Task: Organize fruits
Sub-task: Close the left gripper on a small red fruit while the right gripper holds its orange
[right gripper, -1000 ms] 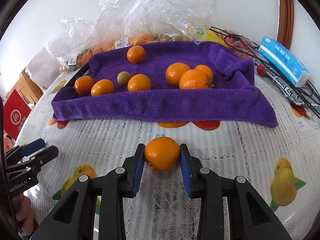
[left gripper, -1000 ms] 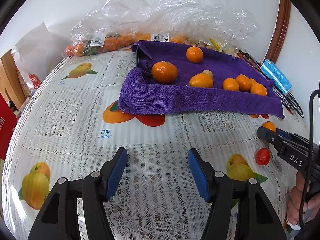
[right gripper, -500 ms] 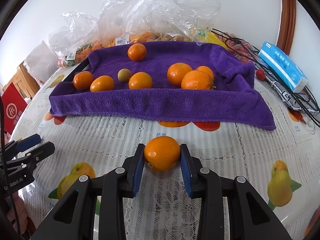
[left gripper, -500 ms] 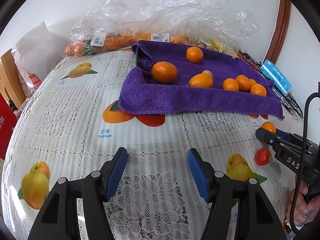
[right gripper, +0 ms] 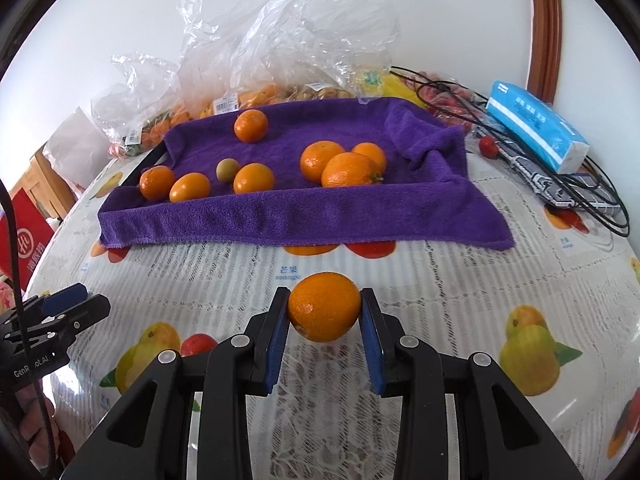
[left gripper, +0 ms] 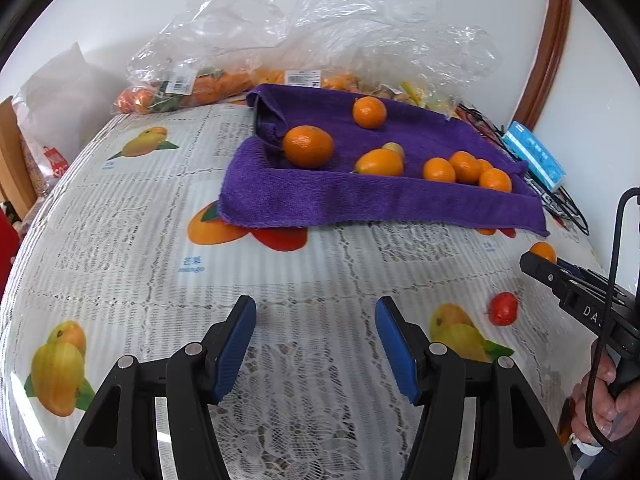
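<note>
bare tablecloth (right gripper: pixel 440 276) is seen between the grippers and the purple towel's (right gripper: pixel 304 216) raised front fold. the far side is blocked by plastic bags (right gripper: pixel 280 40). the right edge is crowded by cables (right gripper: pixel 580 192) and a blue box (right gripper: pixel 536 128).

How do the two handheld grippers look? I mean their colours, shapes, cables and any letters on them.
Both are black plastic with two angled fingers, blue ribbed pads and silver pivot bolts. The left gripper shows white lettering "GenRobot.AI" on its side in the right wrist view. The right gripper shows "DA" in the left wrist view, the rest hidden, and a black cable loops beside its handle. No sleeve is visible.
</note>
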